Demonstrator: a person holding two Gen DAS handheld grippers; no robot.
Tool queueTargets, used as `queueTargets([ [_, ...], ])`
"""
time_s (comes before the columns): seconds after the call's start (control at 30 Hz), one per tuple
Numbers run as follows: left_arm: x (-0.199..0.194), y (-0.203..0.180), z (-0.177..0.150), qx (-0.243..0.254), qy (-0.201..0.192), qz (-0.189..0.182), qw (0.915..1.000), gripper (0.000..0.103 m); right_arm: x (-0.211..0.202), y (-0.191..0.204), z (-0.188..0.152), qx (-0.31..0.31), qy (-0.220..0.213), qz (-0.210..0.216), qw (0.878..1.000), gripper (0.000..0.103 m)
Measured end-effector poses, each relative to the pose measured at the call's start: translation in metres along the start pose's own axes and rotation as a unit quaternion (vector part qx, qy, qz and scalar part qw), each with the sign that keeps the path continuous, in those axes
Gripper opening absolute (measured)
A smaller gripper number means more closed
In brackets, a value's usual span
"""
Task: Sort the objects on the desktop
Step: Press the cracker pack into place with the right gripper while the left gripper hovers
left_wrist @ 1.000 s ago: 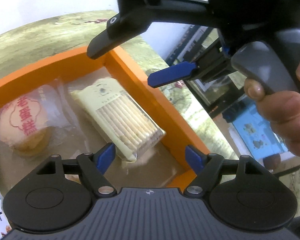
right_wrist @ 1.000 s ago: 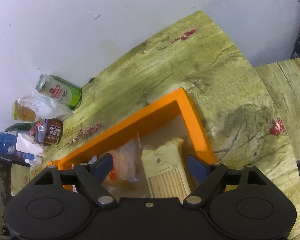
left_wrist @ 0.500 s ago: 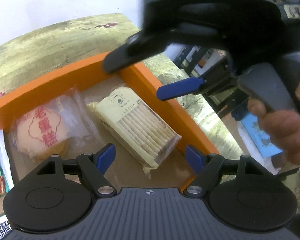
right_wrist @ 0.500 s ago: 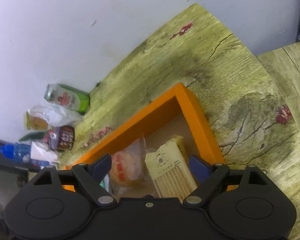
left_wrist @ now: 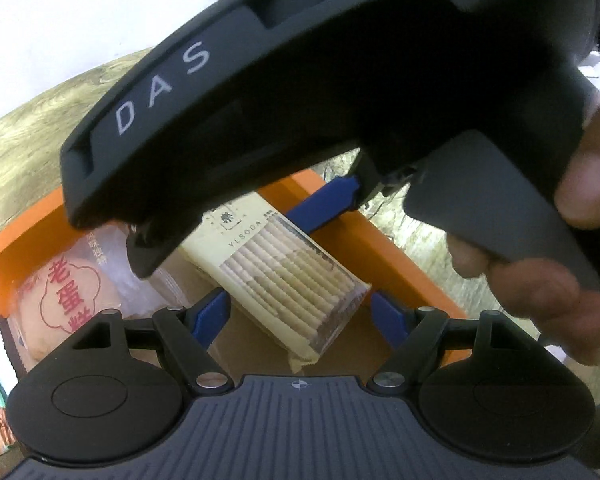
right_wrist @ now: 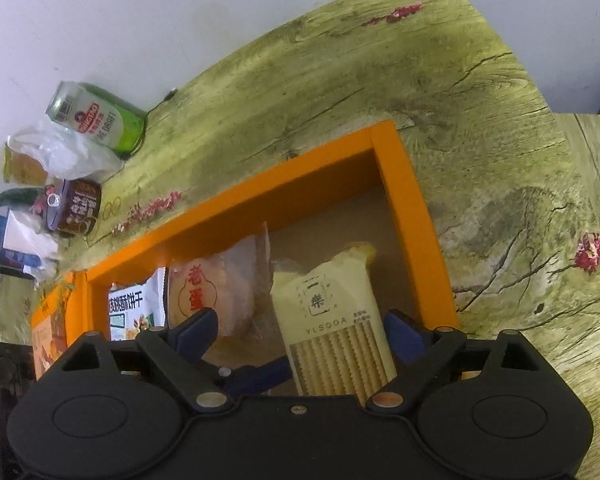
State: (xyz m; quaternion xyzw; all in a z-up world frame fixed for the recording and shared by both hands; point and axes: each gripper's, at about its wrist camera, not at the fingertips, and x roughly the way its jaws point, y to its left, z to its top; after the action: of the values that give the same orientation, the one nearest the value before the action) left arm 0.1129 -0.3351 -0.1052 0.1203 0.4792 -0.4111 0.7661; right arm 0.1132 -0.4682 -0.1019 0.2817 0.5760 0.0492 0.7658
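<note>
In the right wrist view, left to right: the cake pouch (right_wrist: 216, 300) and cracker pack (right_wrist: 332, 320) lie inside the orange tray (right_wrist: 404, 184). Both the left gripper (left_wrist: 300, 316) and right gripper (right_wrist: 296, 332) are spread, empty, crowded low over the pack; they might collide or crush crackers.

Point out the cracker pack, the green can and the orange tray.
cracker pack (right_wrist: 332, 320), right wrist view, printed label.
green can (right_wrist: 100, 118), right wrist view, its side.
orange tray (right_wrist: 416, 216), right wrist view, right wall.
</note>
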Motion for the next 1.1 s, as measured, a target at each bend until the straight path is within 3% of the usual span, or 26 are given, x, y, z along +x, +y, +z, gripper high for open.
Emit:
queueTargets([
  [1.1, 0.012, 0.014, 0.0, 0.009, -0.004, -0.009, 0.9999, 0.08, -0.001, -0.004, -0.006, 0.033, 0.006, 0.001, 0.999, 0.096],
])
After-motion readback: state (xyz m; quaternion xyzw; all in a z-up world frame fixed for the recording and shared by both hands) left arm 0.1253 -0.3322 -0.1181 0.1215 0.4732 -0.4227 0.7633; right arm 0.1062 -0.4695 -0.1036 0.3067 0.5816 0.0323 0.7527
